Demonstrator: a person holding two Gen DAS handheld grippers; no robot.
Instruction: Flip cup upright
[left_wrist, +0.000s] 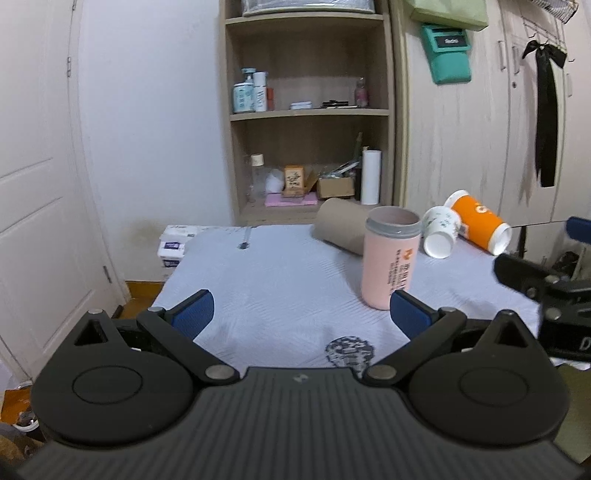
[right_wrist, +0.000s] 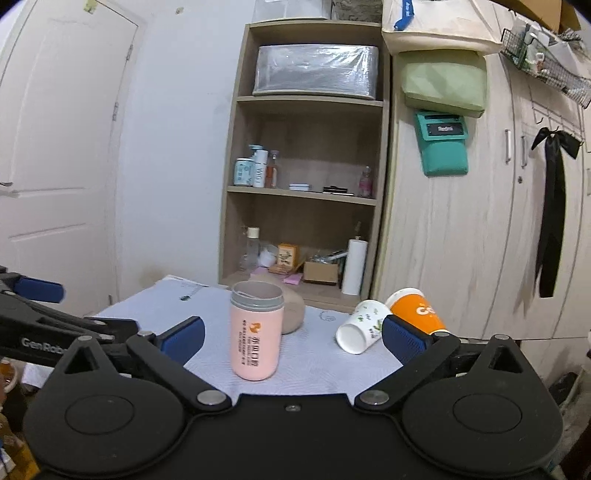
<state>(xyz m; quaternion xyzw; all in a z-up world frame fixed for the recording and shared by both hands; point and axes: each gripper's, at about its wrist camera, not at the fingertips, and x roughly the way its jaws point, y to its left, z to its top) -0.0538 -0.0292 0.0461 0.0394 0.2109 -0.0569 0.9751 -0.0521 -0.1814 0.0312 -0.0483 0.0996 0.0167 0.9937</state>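
A pink cup (left_wrist: 390, 258) with a grey rim stands upright, mouth up, on the white cloth-covered table (left_wrist: 266, 280); it also shows in the right wrist view (right_wrist: 255, 330). My left gripper (left_wrist: 301, 314) is open and empty, near the table's front edge, with the pink cup just beyond its right finger. My right gripper (right_wrist: 291, 338) is open and empty, a short way back from the pink cup, which stands between its fingers in view. A white floral paper cup (right_wrist: 360, 326) and an orange cup (right_wrist: 419, 310) lie on their sides to the right.
A brown cardboard tube (left_wrist: 341, 223) lies behind the pink cup. A wooden shelf unit (right_wrist: 306, 177) with bottles and boxes stands behind the table, a wardrobe (right_wrist: 461, 221) to its right, a white door (left_wrist: 37, 184) at left. Tissue packs (left_wrist: 173, 245) sit off the table's left edge.
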